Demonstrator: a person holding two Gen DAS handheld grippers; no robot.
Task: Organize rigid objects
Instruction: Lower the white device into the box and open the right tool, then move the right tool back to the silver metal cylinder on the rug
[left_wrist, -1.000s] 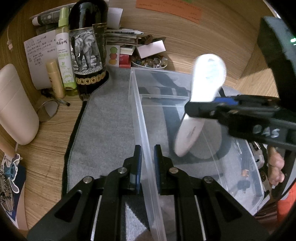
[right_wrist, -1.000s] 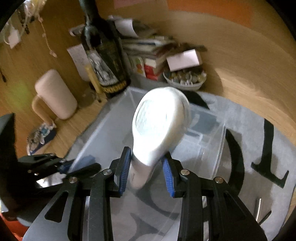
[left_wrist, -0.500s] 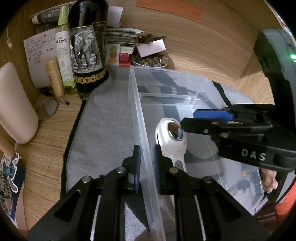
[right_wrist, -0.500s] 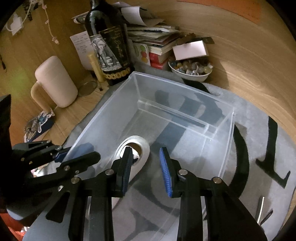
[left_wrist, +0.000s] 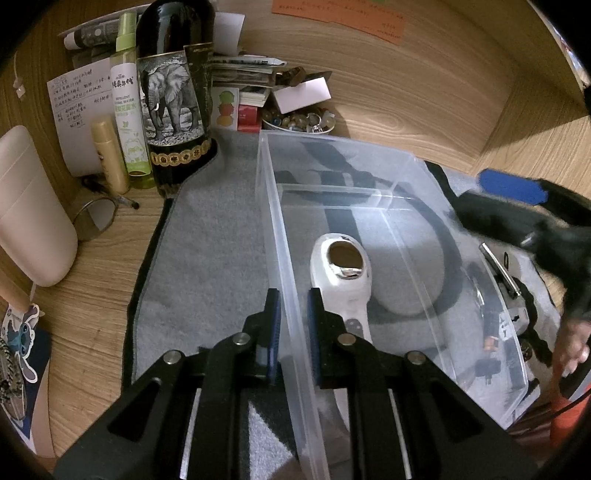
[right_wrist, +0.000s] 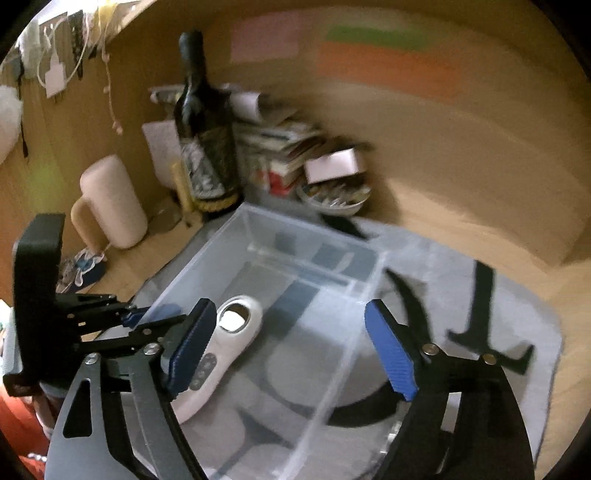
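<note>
My left gripper (left_wrist: 293, 325) points steeply down at the near end of the clear plastic bin (left_wrist: 402, 177), its blue-padded jaws pinched on the bin's thin left wall, one pad outside and one inside. My right gripper (right_wrist: 291, 350) is tilted down over the same bin; its jaws have just been opening and now stand spread wide, with nothing between the pads. In the left wrist view it shows only as a blurred black shape with one blue pad at the right edge, with a person's fingers (left_wrist: 570, 343) below it.

The white handheld device (left_wrist: 341, 280) lies flat on the bin's floor, close to the wall I am pinching. It is smooth, glossy plastic with a rounded head, an oval opening ringed in shiny metal, and a narrower handle carrying a row of small round buttons.

The bin is transparent, rigid and rectangular, with a low clear divider across its far end. It rests on a grey felt-like mat (left_wrist: 207, 258) with black markings, spread over a wood-grain desk (left_wrist: 424, 96). At the back stand a dark bottle with an elephant label (left_wrist: 171, 99), a green spray bottle (left_wrist: 129, 107), a beige tube (left_wrist: 109, 155), stacked papers and a bowl of small stones (left_wrist: 299, 120). A pale rounded container (left_wrist: 29, 210) sits at left.
</note>
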